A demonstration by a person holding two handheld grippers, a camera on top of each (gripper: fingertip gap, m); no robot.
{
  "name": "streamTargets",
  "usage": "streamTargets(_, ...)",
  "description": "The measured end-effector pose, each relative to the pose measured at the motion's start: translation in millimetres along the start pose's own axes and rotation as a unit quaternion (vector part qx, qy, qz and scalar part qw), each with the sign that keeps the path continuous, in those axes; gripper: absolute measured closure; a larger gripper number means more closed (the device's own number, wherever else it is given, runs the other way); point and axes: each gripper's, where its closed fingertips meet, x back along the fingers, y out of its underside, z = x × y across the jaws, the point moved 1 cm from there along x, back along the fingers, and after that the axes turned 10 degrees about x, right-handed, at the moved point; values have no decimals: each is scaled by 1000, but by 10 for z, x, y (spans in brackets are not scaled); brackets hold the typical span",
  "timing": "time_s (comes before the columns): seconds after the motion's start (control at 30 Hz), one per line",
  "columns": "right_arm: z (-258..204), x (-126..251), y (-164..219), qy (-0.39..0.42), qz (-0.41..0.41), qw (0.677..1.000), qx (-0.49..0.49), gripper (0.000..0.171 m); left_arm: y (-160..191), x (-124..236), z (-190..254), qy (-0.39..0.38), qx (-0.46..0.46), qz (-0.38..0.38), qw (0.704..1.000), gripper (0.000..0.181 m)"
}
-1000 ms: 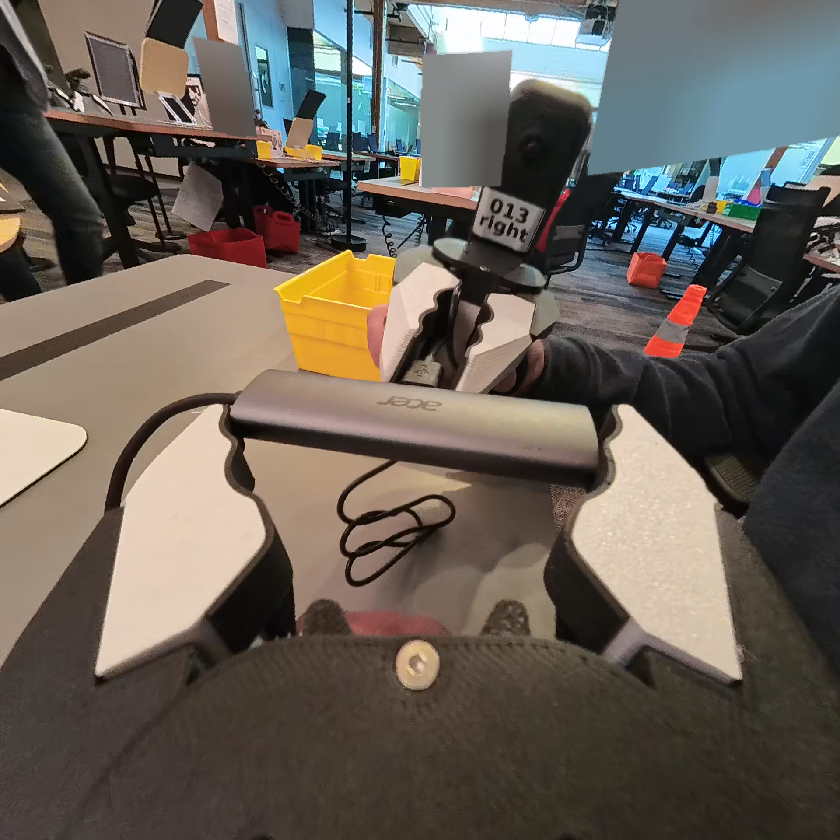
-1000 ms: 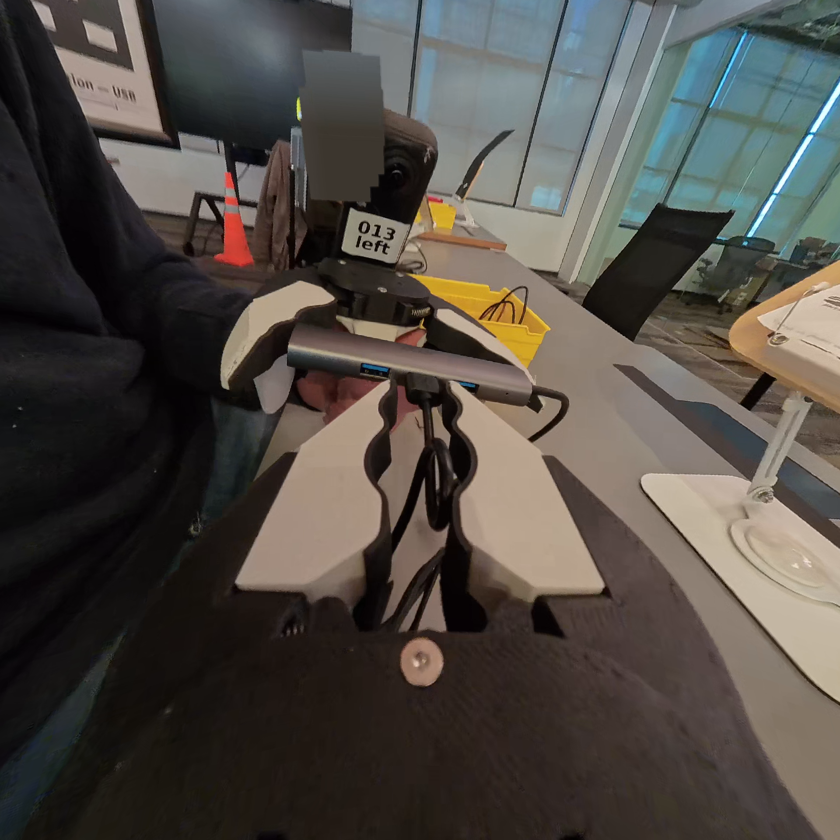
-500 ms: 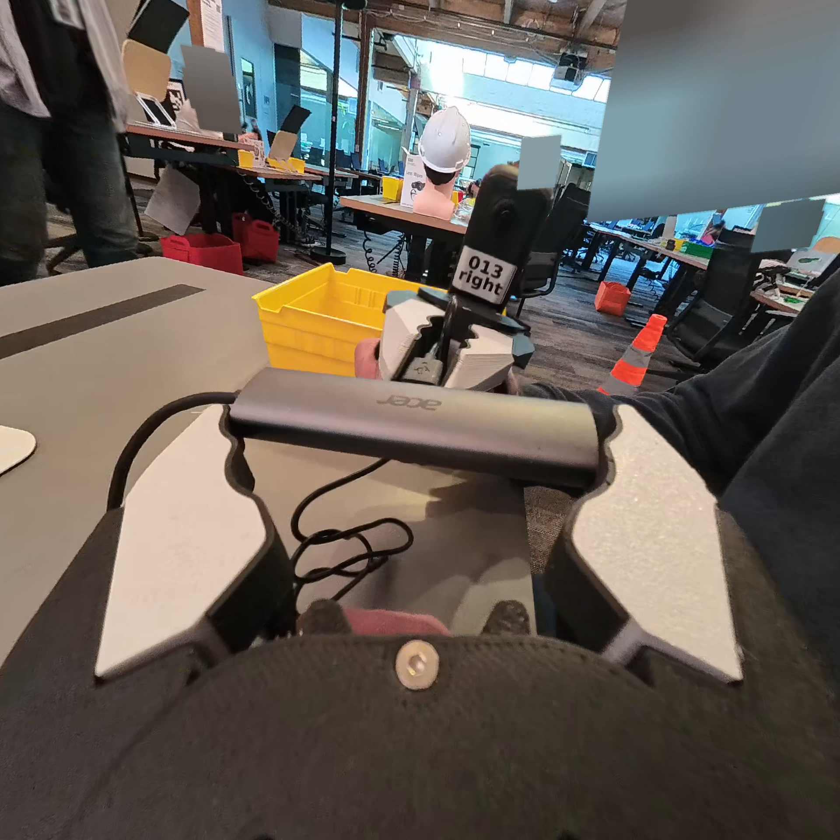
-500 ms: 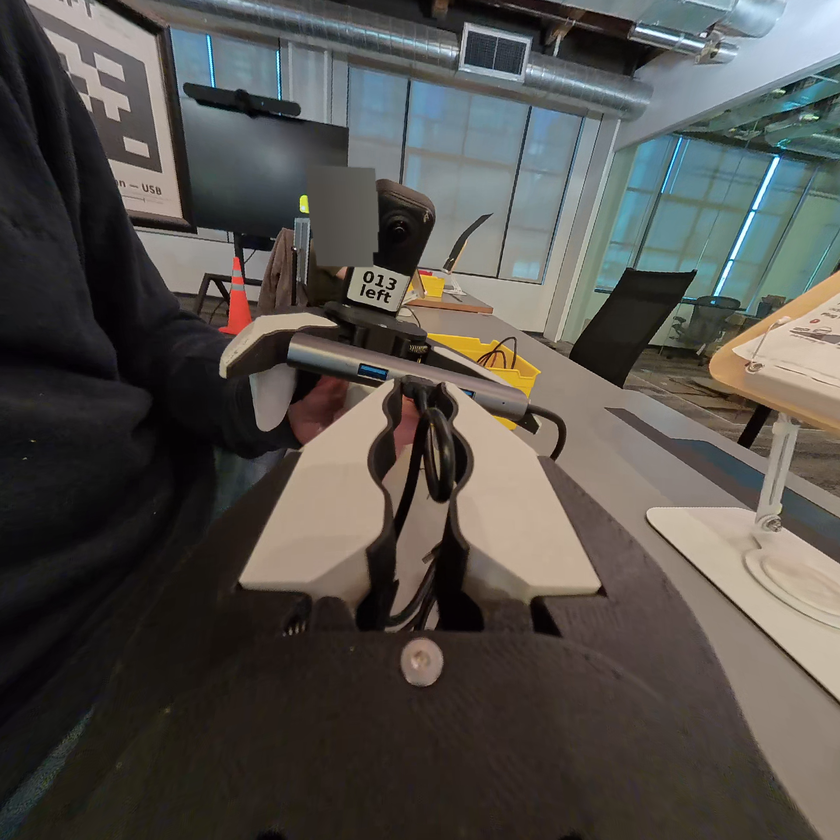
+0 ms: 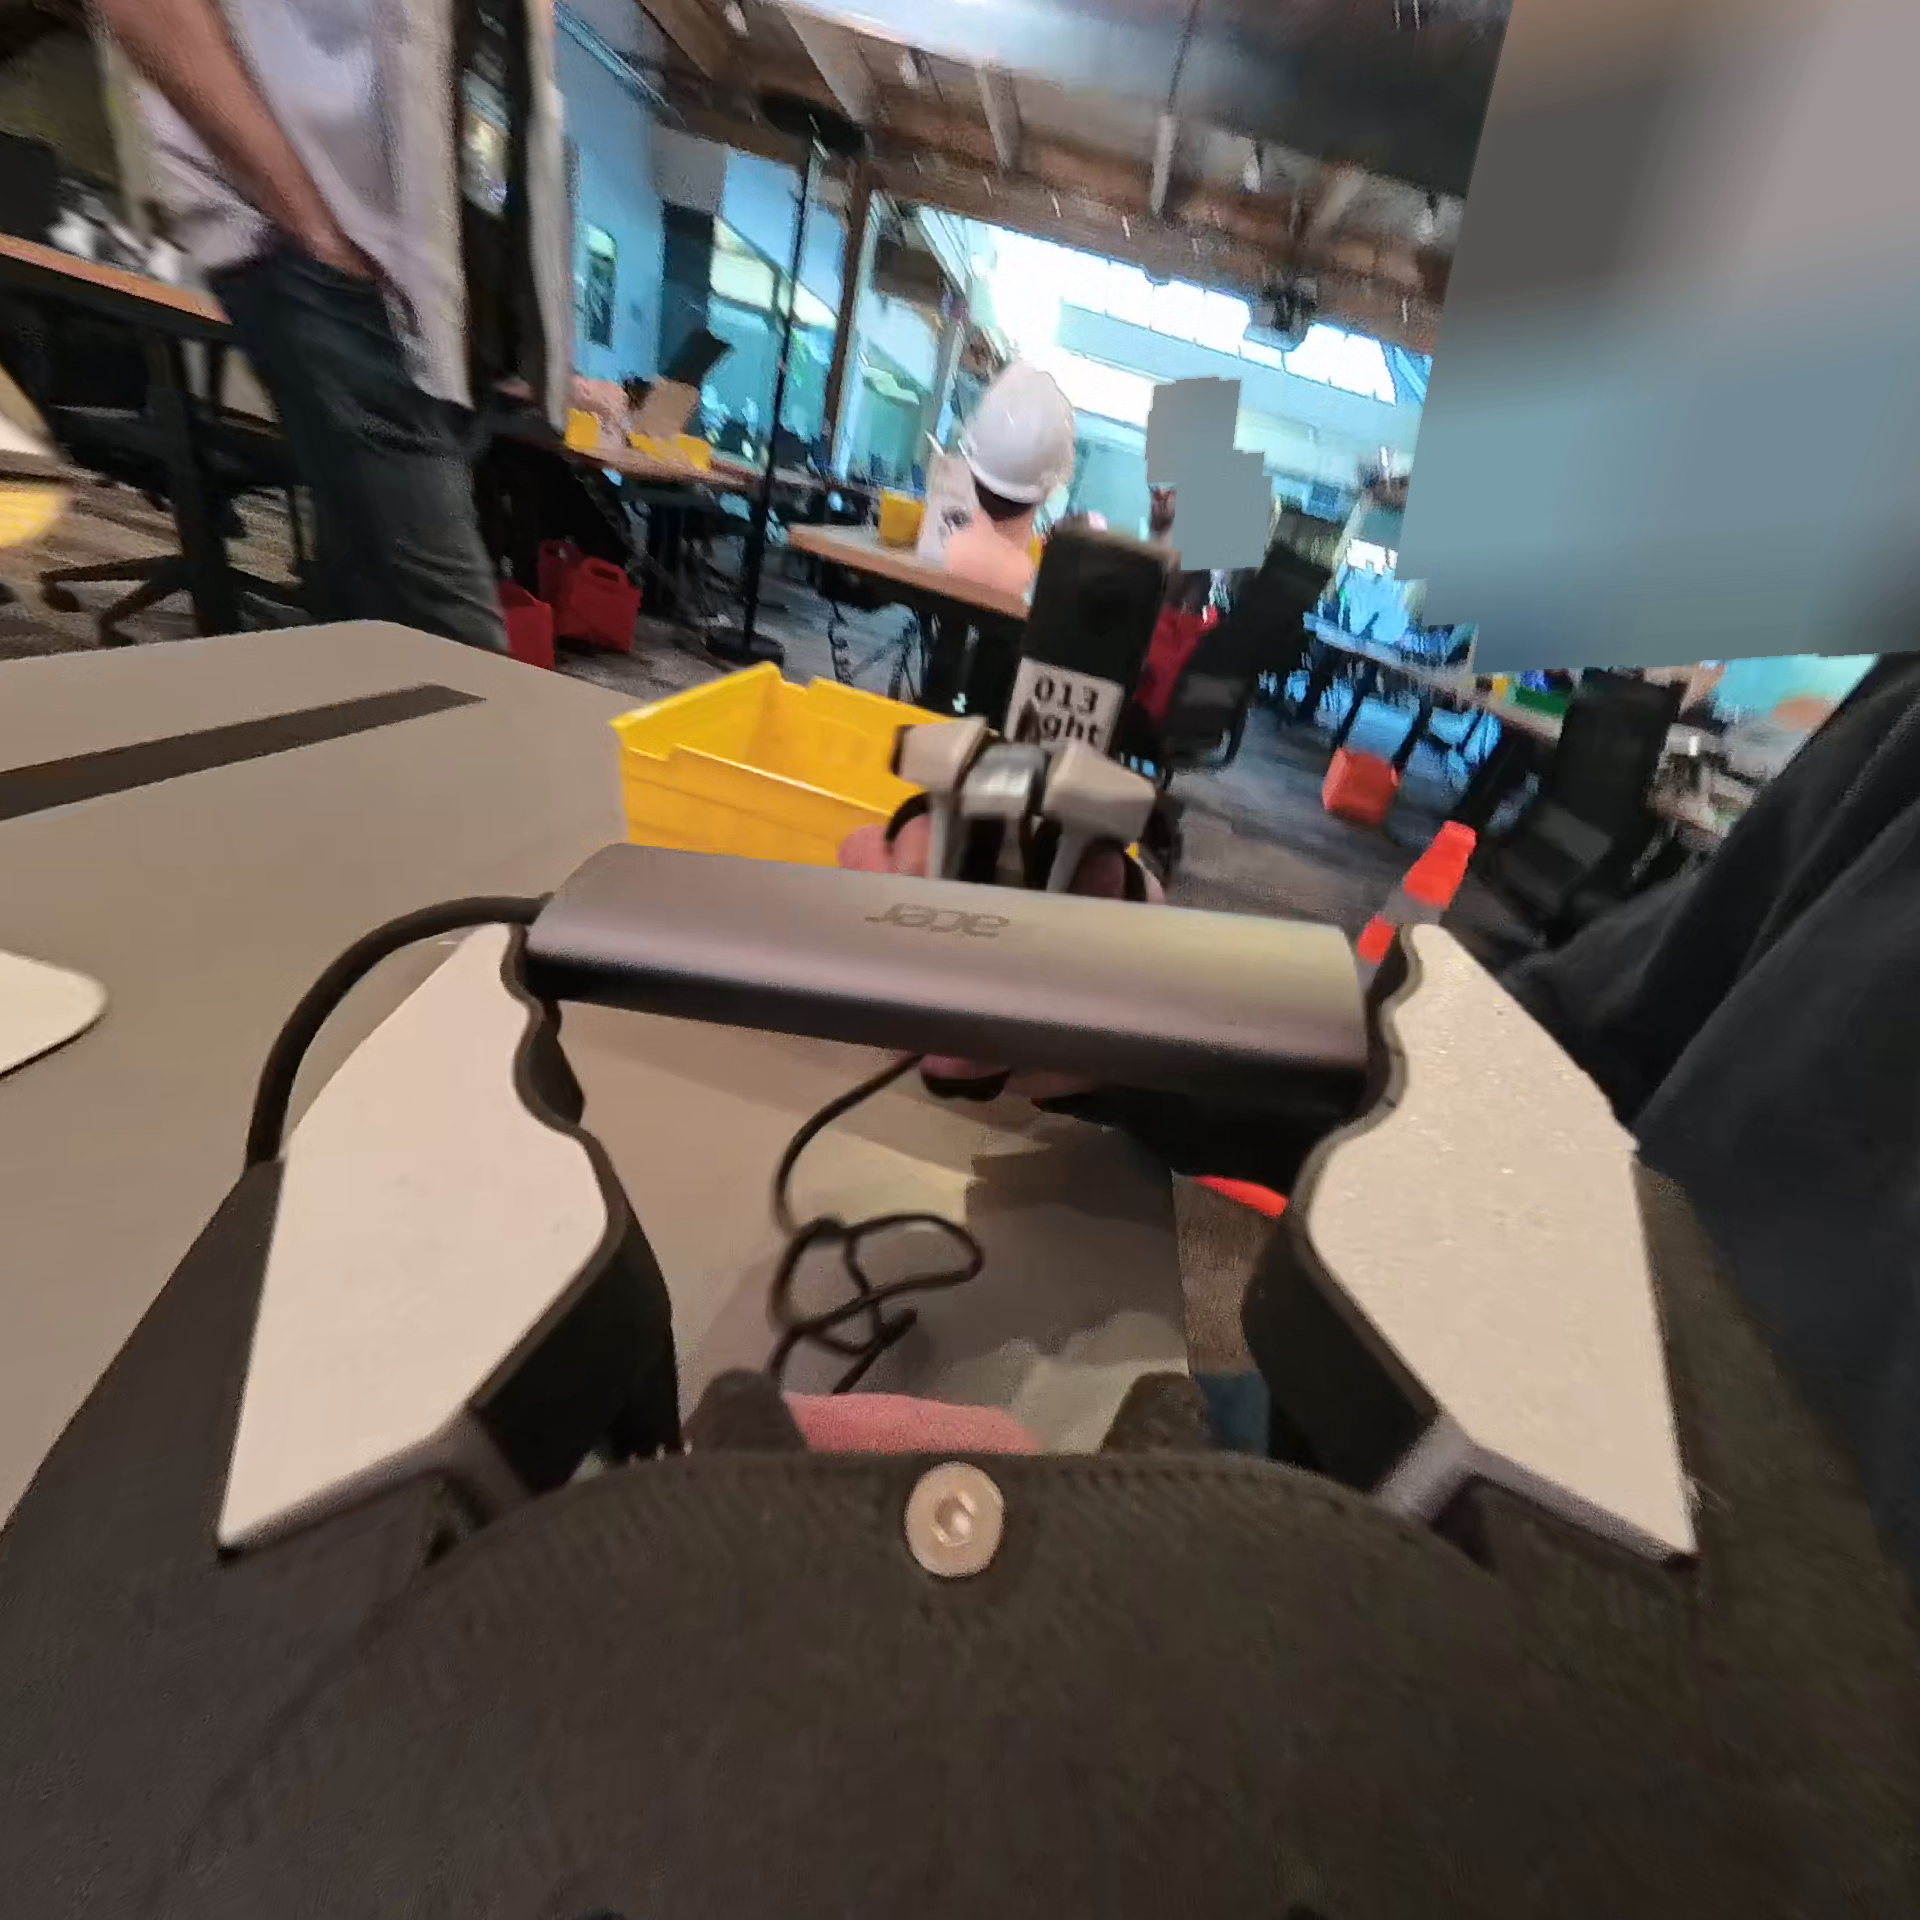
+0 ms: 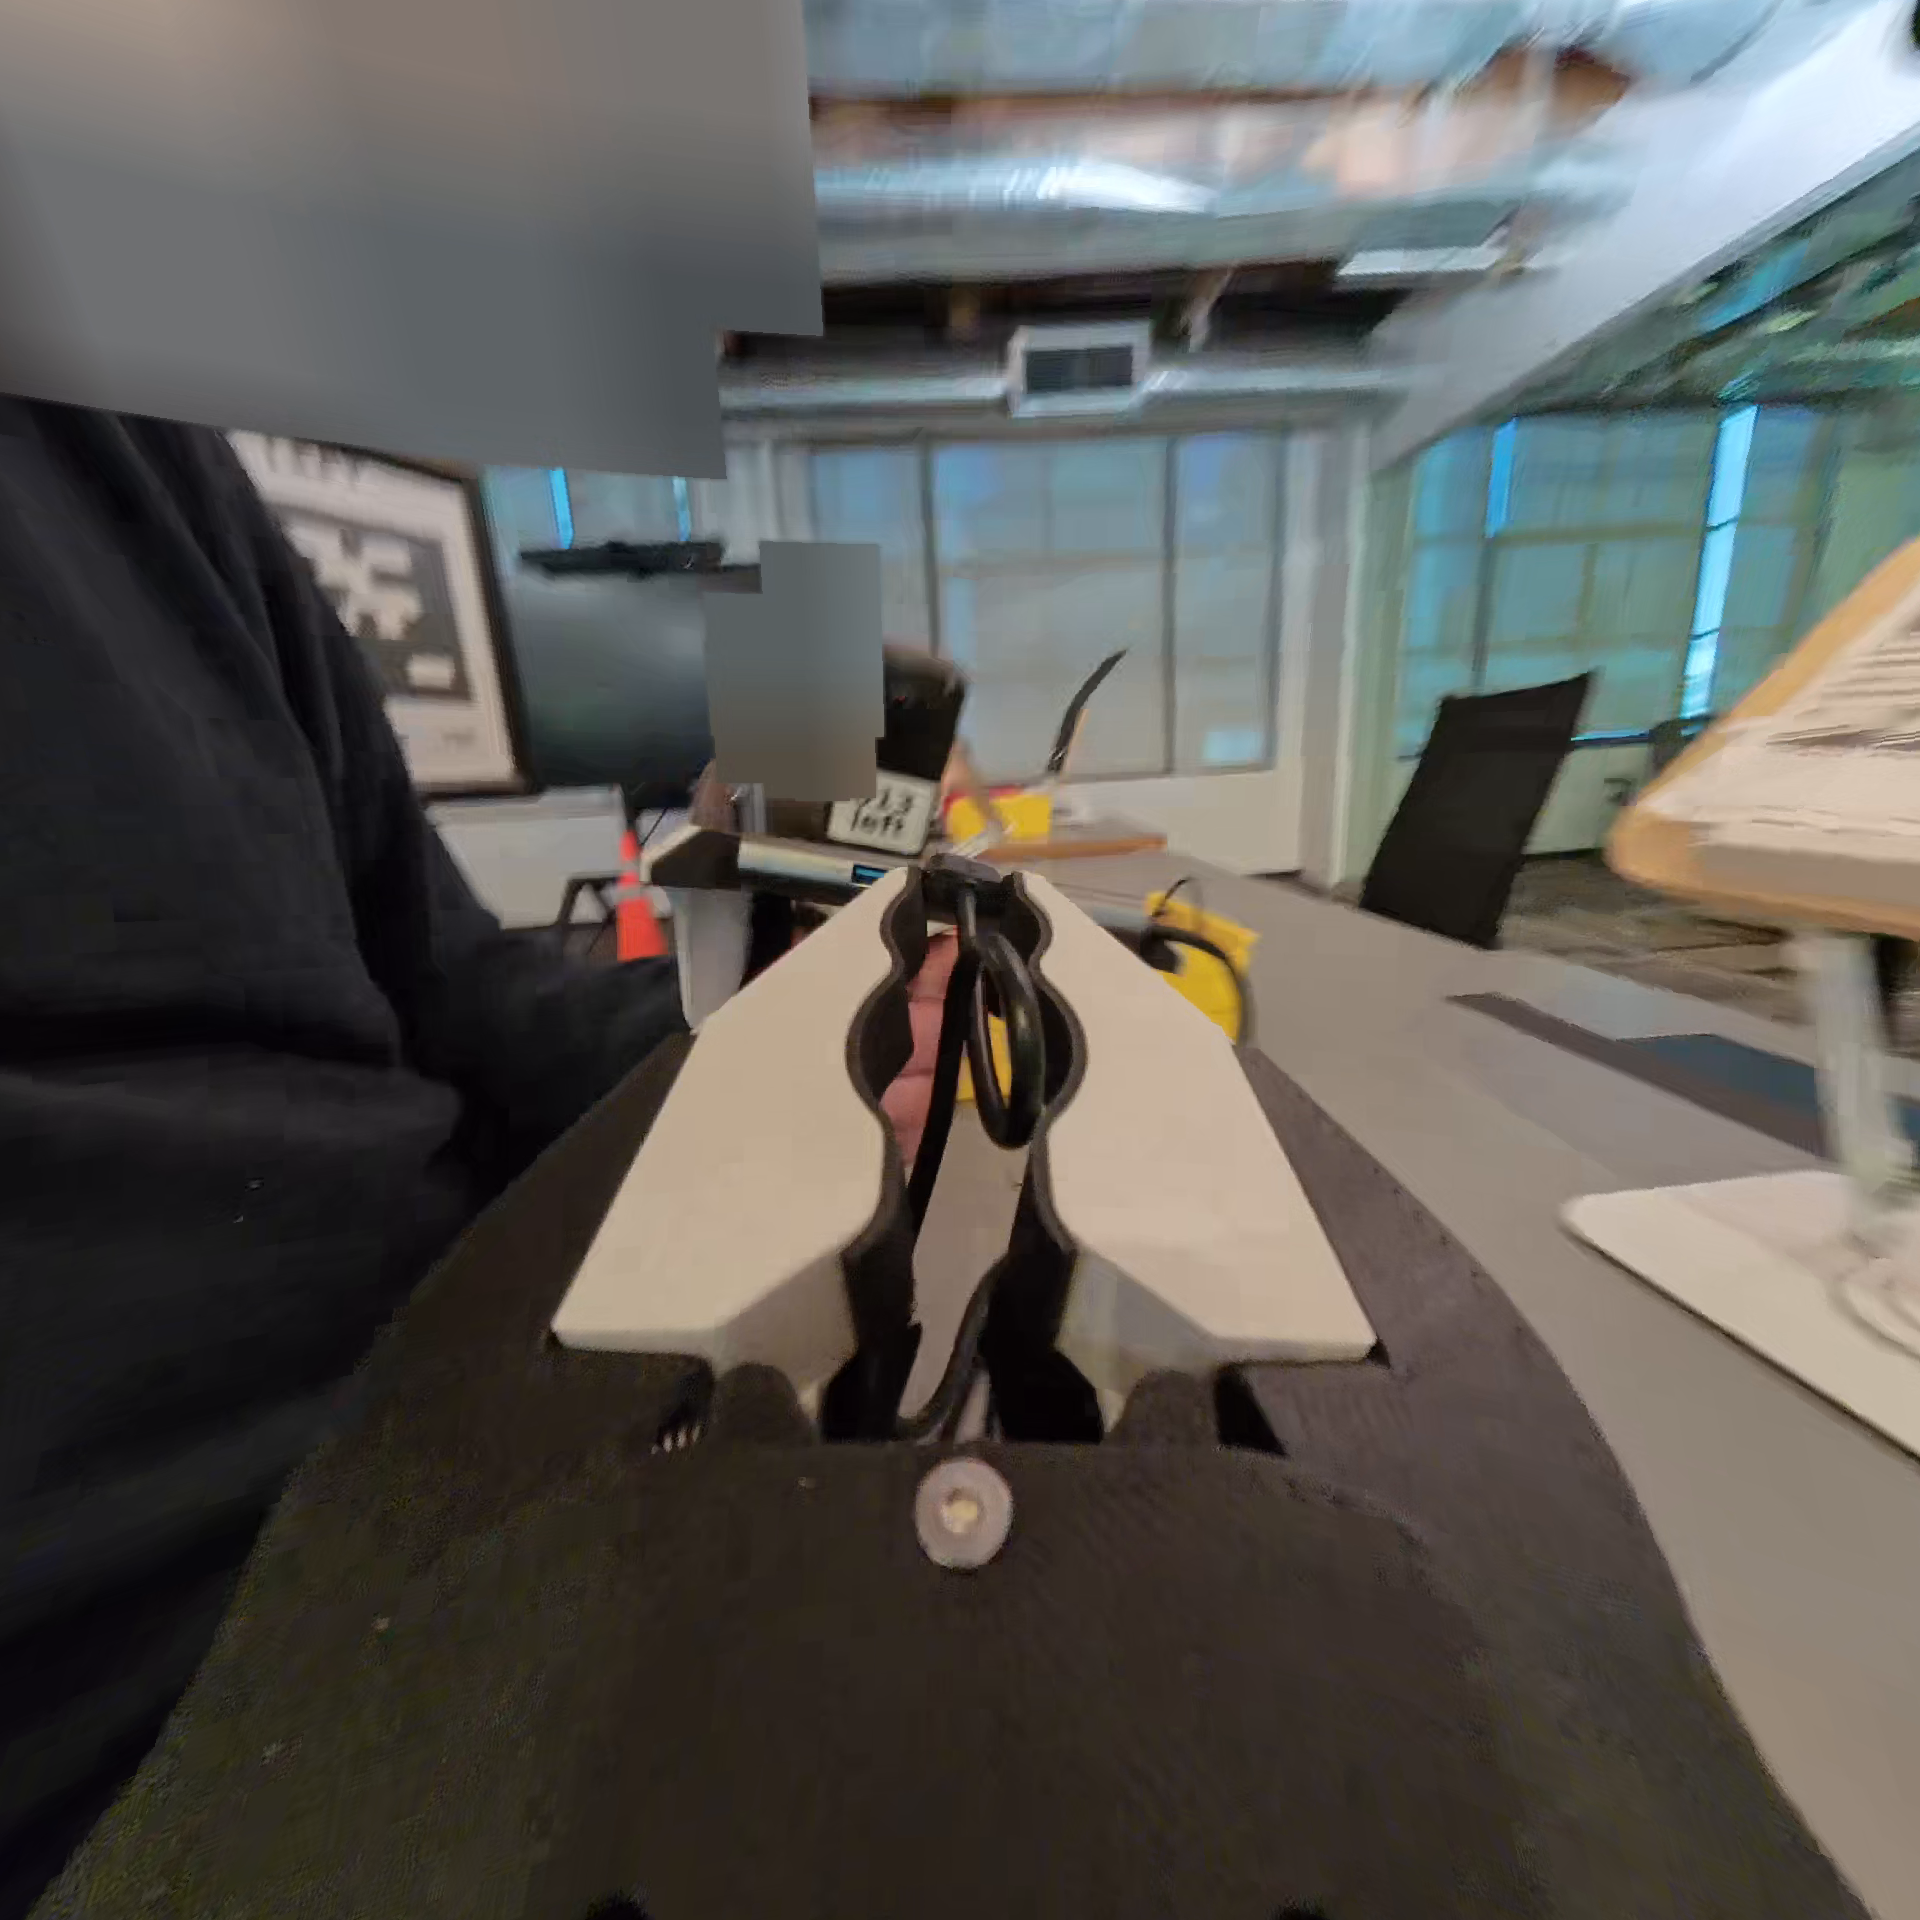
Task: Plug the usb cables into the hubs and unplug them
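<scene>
My left gripper (image 5: pixel 956 966) is shut on the two ends of a grey USB hub (image 5: pixel 1091 987) and holds it crosswise above the grey table (image 5: pixel 260 831). The hub's own cable (image 5: pixel 312 997) leaves its left end. My right gripper (image 5: pixel 1023 790) is behind the hub, shut on a USB plug (image 5: pixel 1003 774) whose metal end shows, a little back from the hub. The plug's black cable (image 5: pixel 831 1143) hangs to a loose coil (image 5: pixel 873 1288) on the table. In the blurred right wrist view, my right gripper (image 6: pixel 961 883) pinches the plug (image 6: pixel 956 868) in front of the hub (image 6: pixel 810 868).
A yellow bin (image 5: pixel 758 769) stands on the table behind the hub and also shows in the right wrist view (image 6: pixel 1195 966). A white stand base (image 6: pixel 1766 1299) is on the right. A person (image 5: pixel 343 364) stands beyond the table. An orange cone (image 5: pixel 1423 883) is on the floor. Across from one pair of fingers to the other is roughly 5 centimeters.
My right gripper has drawn back from the hub with the plug, which was seated in a port before. Both views have tilted upward. The cable coil has shifted on the table.
</scene>
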Motion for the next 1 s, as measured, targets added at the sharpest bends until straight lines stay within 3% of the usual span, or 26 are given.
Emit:
streamTargets(0.07, 105, 144, 17, 22, -27, 999, 20, 159, -55, 170, -122, -28, -17, -1, 999, 40)
streamTargets(0.4, 179, -82, 626, 50, -180, 982, 22, 158, -139, 301, -154, -76, -76, -37, 994, 40)
streamTargets(0.67, 173, -15, 1209, 51, -356, 933, -16, 128, -173, 485, -251, -111, -103, -52, 987, 40)
streamTargets(0.87, 161, -62, 974, 61, -356, 932, -3, 119, -97, 531, -307, -117, -108, -57, 986, 40)
streamTargets(1.0, 47, -264, 707, 37, -321, 945, -46, 108, 94, 441, -342, -139, -166, -109, 970, 39)
